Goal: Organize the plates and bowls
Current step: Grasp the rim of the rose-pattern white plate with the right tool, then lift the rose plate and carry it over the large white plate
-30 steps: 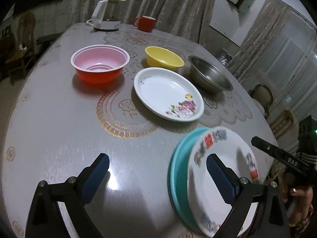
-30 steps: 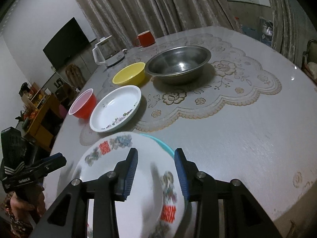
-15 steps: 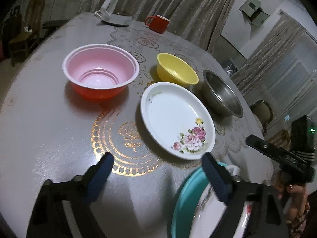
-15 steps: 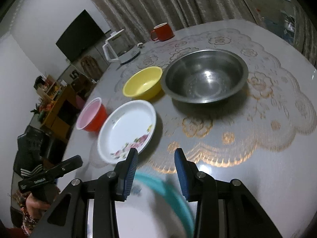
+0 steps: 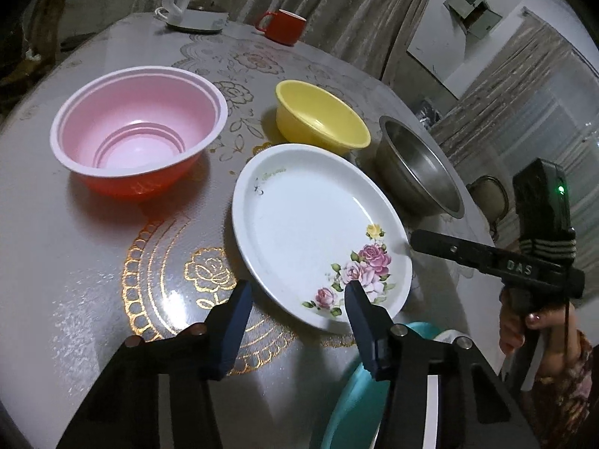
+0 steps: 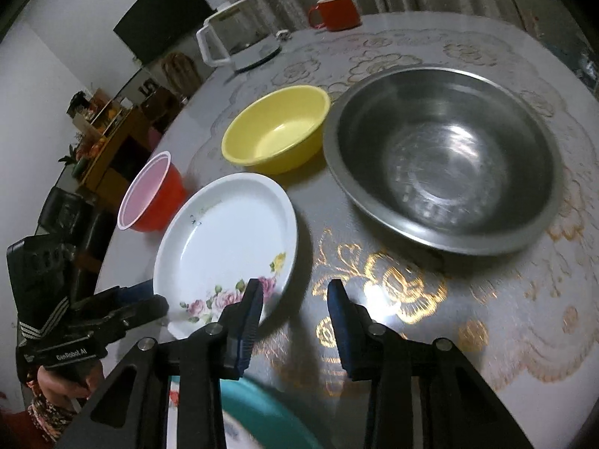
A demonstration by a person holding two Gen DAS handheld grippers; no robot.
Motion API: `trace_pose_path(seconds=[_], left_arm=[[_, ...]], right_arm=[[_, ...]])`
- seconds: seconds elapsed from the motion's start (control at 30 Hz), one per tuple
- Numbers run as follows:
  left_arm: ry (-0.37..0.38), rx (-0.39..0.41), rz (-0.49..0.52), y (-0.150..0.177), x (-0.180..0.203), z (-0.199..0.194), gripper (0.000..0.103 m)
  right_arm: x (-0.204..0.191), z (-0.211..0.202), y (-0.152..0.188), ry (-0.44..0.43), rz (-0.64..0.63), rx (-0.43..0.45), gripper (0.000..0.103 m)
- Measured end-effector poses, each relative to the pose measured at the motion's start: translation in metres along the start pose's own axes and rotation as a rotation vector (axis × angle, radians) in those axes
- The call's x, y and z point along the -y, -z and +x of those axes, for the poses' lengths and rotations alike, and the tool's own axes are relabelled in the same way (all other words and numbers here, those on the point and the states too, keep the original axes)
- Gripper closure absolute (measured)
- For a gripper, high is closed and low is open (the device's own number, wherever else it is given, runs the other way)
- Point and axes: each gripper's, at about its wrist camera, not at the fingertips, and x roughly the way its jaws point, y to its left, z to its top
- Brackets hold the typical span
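Note:
A white plate with pink roses [image 5: 314,228] [image 6: 224,239] lies in the middle of the round table. My left gripper [image 5: 298,286] hovers over the plate's near rim. Its jaws are closing, the rim shows between them, and the pads do not press on it. My right gripper [image 6: 295,283] is at the plate's right edge, jaws closing slightly over bare table, its left finger overlapping the rim. Behind stand a pink-lined red bowl [image 5: 138,138], a yellow bowl [image 5: 322,119] and a steel bowl [image 6: 441,164]. A teal plate [image 5: 348,404] under a patterned white one lies nearest me.
A white kettle [image 5: 194,0] and a red mug [image 5: 284,26] stand at the far edge of the table [image 5: 75,262]. Curtains hang behind. A dark cabinet and a TV are off to the left in the right wrist view. A hand holds each gripper's handle.
Both grippers moved forward from over the teal and patterned plates to the rose plate. The left jaws narrowed a lot. The right jaws stayed nearly the same.

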Motion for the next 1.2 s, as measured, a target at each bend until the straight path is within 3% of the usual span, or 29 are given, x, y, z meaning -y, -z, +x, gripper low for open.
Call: trace_pose_path(seconds=[0.33,0.53,0.63,0.87,1.2], left_arm=[[-0.045,-0.003,0.072,-0.005,0.008,0.01,0.051],[-0.032,-0.006,0.068,-0.009,0.005,0.011,0.051],[-0.032,-0.007,0.084,-0.01,0.005,0.012,0.051],[-0.095,0.018,0.168,-0.002,0.017,0.013,0.052],[-0.065,0.067,0.165,0.004,0.024,0.0,0.052]], right_arm=[[0.003,0.029,-0.019,-0.017,-0.016,-0.06,0.082],[-0.007,0.037,-0.023,-0.022,-0.098,-0.071,0.084],[-0.002,0.034,-0.024,-0.018,-0.107,-0.079,0.091],[-0.009,0.03,-0.017,0.021,-0.13,-0.057,0.091],[-0.003,0.011,-0.002,0.011,-0.084,-0.022,0.091]])
